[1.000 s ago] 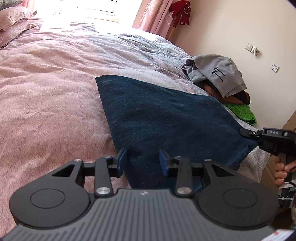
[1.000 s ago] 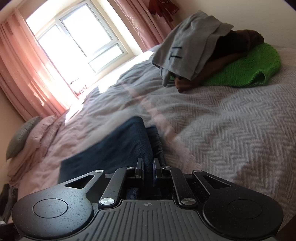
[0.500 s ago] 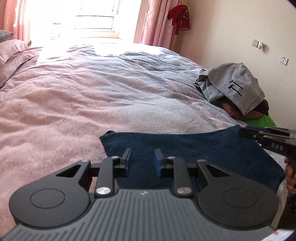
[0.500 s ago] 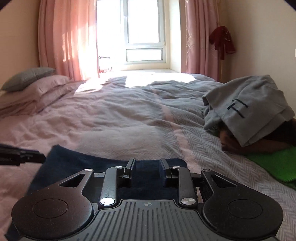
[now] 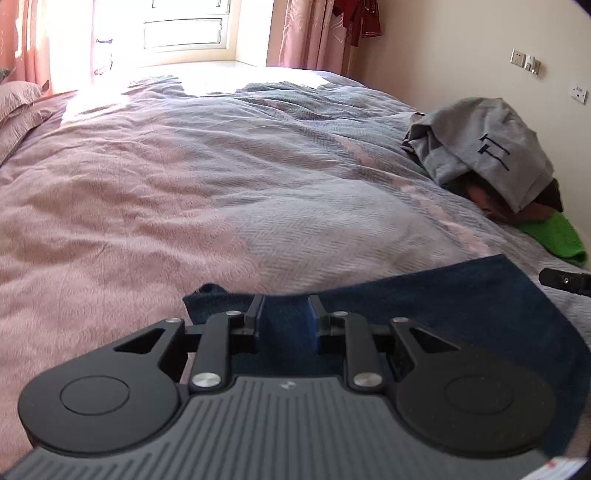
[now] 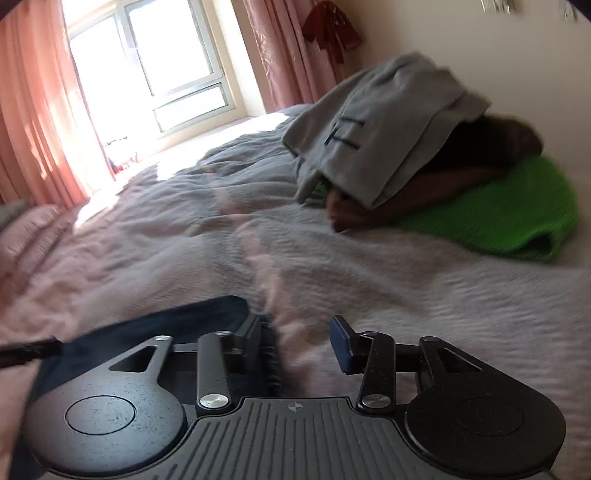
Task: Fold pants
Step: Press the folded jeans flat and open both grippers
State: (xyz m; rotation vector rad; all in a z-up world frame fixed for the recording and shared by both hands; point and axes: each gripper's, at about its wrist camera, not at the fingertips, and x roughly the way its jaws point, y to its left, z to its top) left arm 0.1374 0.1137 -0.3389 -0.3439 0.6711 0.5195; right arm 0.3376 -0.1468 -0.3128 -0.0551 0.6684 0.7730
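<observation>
Lying flat on a pink and grey bedspread [image 5: 229, 192], the dark blue pants [image 5: 461, 317] sit at the near edge of the bed, already folded into a broad, compact panel. The left gripper [image 5: 284, 314] hovers over the pants' near left part, its fingers narrowly parted with blue cloth showing in the gap; they do not look to be pressing on it. The right gripper [image 6: 303, 336] is at the pants' right edge, its jaws having just been opening to a moderate gap. Its left finger [image 6: 255, 332] is beside the fabric edge and its right finger is over bare bedspread, so nothing seems gripped. This view is blurred, so contact cannot be told for certain. Judging by this, the cloth has been let go after a fold, and both tools stand at opposite ends to smooth it or take the next fold.

On the far right lies a pile: a grey garment [image 5: 484, 151] draped over brown clothing, on a green knitted item [image 5: 554, 236]. It is well apart from the pants and blocks nothing. Pillows [image 5: 18, 103] lie far left, a bright window [image 5: 184, 29] with pink curtains beyond.
</observation>
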